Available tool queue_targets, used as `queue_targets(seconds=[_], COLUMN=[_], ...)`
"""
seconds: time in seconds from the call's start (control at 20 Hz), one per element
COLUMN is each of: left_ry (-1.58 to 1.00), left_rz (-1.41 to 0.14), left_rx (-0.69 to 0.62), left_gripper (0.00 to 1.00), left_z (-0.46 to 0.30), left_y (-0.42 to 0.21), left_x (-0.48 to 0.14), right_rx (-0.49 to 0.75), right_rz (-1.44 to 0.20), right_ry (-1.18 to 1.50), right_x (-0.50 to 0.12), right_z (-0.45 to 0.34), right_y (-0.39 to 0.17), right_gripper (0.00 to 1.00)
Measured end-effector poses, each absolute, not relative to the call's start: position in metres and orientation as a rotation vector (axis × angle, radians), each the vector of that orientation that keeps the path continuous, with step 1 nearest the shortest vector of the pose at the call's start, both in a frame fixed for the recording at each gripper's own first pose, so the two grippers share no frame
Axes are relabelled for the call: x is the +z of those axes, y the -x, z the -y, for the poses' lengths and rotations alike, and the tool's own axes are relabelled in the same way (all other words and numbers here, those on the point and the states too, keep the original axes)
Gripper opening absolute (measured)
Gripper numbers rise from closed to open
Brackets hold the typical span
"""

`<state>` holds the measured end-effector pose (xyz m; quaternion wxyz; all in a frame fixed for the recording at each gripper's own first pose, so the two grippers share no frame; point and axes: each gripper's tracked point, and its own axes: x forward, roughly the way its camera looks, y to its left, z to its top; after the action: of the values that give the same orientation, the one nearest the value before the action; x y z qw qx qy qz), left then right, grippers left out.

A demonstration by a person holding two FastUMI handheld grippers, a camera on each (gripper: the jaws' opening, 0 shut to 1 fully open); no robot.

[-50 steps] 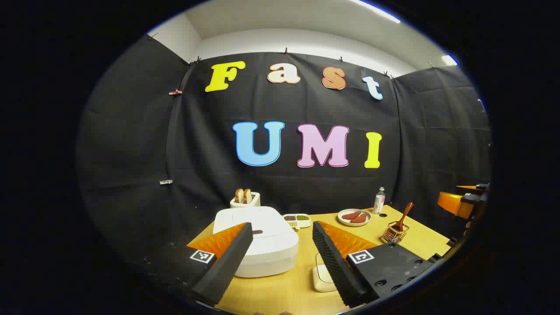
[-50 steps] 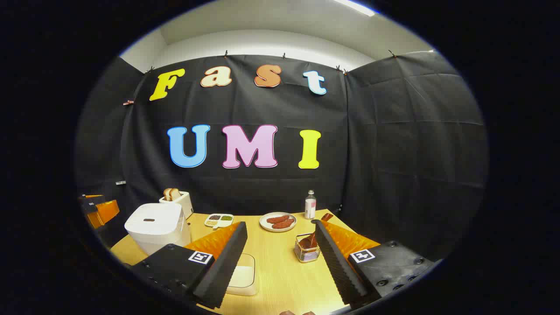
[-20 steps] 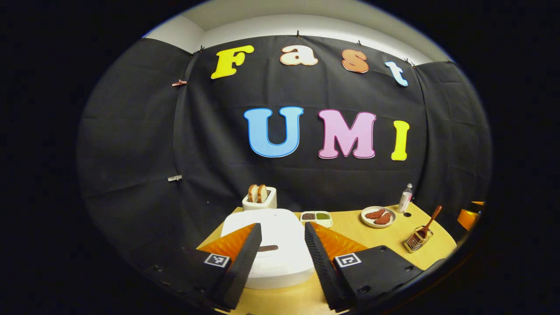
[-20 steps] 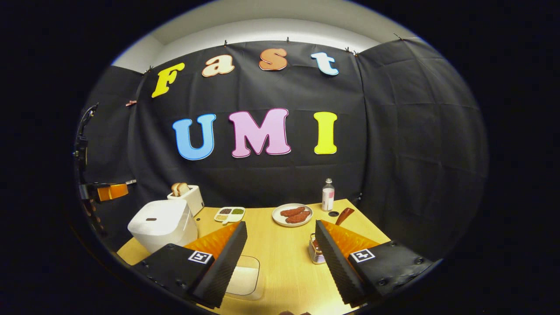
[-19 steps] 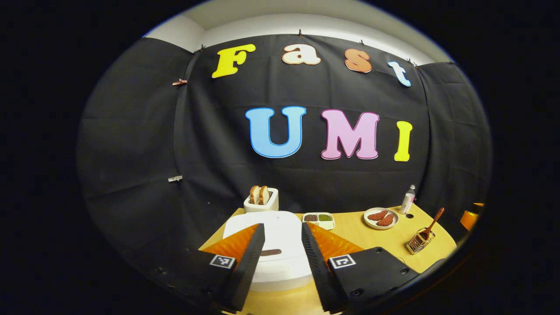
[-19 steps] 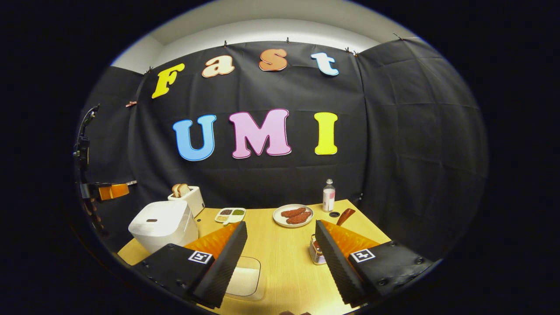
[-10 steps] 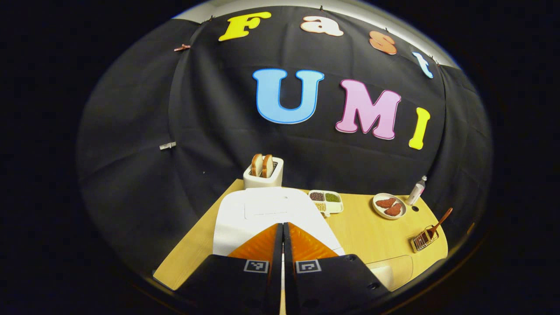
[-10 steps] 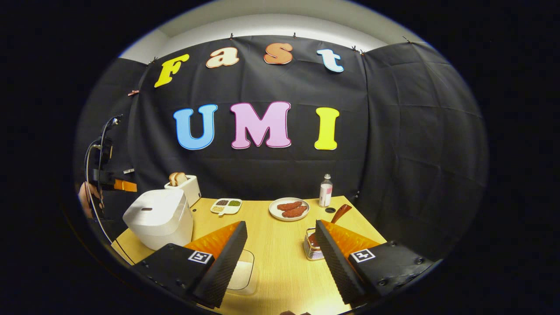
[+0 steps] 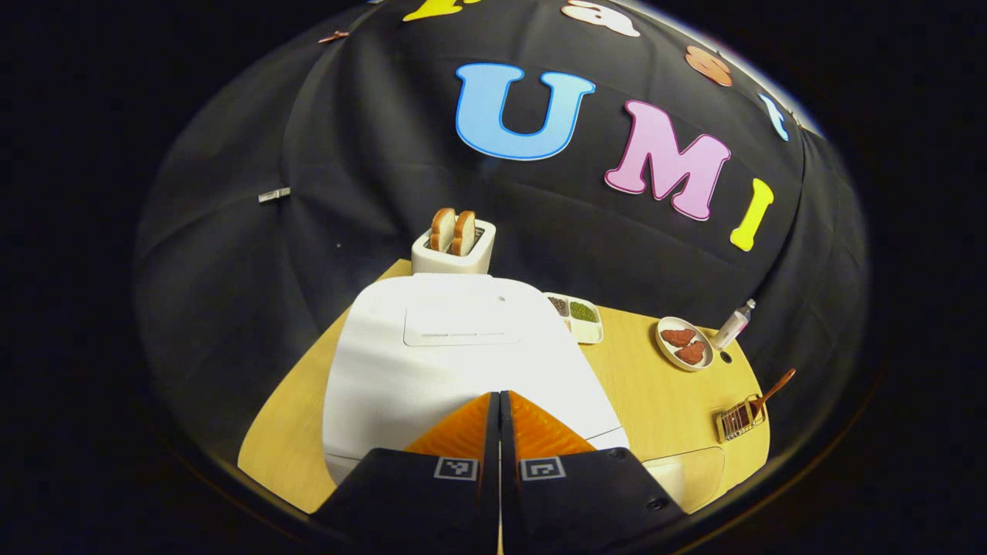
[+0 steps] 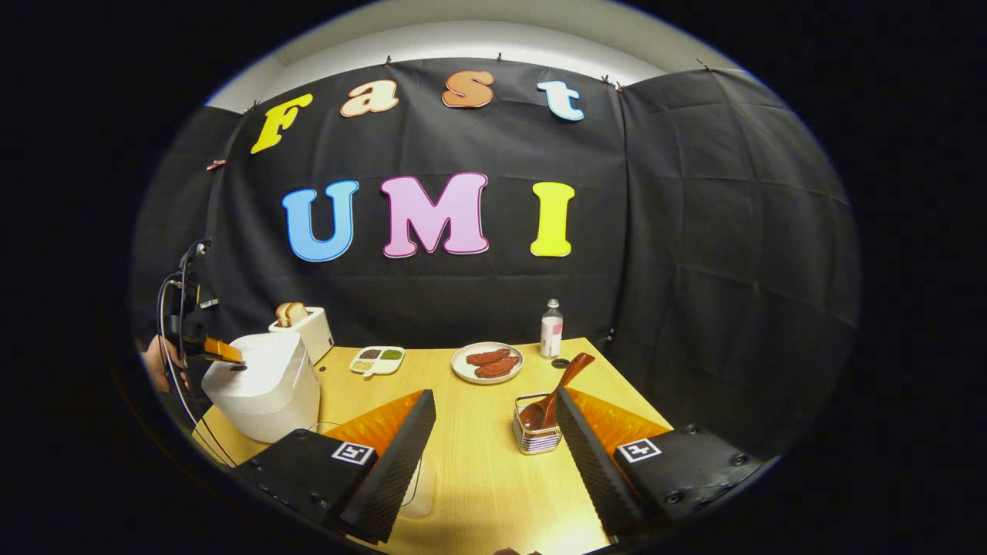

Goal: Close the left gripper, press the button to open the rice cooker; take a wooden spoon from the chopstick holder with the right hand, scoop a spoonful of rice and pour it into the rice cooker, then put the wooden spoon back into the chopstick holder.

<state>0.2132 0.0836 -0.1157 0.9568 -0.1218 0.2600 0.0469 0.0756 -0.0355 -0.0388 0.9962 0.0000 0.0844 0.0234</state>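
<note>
The white rice cooker stands with its lid down at the table's left. My left gripper is shut with nothing between its fingers, tips over the lid's front; they hide the button. In the right gripper view the left gripper sits right above the dark button slot of the cooker; contact cannot be told. My right gripper is open, held above the table. The wooden spoon stands in the wire chopstick holder just left of the right finger. The rice container lies near the front edge.
A toaster with bread stands behind the cooker. A compartment dish, a plate of sausages and a small bottle line the back of the wooden table. A hand holds the left gripper.
My left gripper shut and came down over the front of the cooker's lid, tilting downward. My right gripper stayed open and shifted slightly; the holder and spoon now show more fully.
</note>
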Motion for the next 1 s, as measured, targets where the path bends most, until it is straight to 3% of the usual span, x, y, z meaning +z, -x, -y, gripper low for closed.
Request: queue_targets(seconds=[0.3, 0.4, 0.55, 1.0], left_ry=[0.224, 0.174, 0.091, -0.009], left_rz=[-0.529, -0.522, -0.54, -0.058], left_rx=[0.111, 0.12, 0.118, 0.095], left_gripper=[0.07, 0.11, 0.07, 0.06], left_z=[-0.082, -0.082, -0.079, -0.044], left_y=[-0.208, -0.21, -0.208, -0.186], left_x=[-0.125, -0.128, -0.127, 0.061], right_rx=[-0.016, -0.031, -0.041, 0.002], right_rz=[-0.198, -0.199, -0.201, -0.203], right_ry=[-0.045, -0.051, -0.059, -0.036], right_x=[-0.05, -0.05, -0.052, -0.051], right_z=[0.062, 0.07, 0.076, 0.067], right_y=[-0.083, -0.086, -0.089, -0.11], right_gripper=[0.98, 0.98, 0.98, 0.98])
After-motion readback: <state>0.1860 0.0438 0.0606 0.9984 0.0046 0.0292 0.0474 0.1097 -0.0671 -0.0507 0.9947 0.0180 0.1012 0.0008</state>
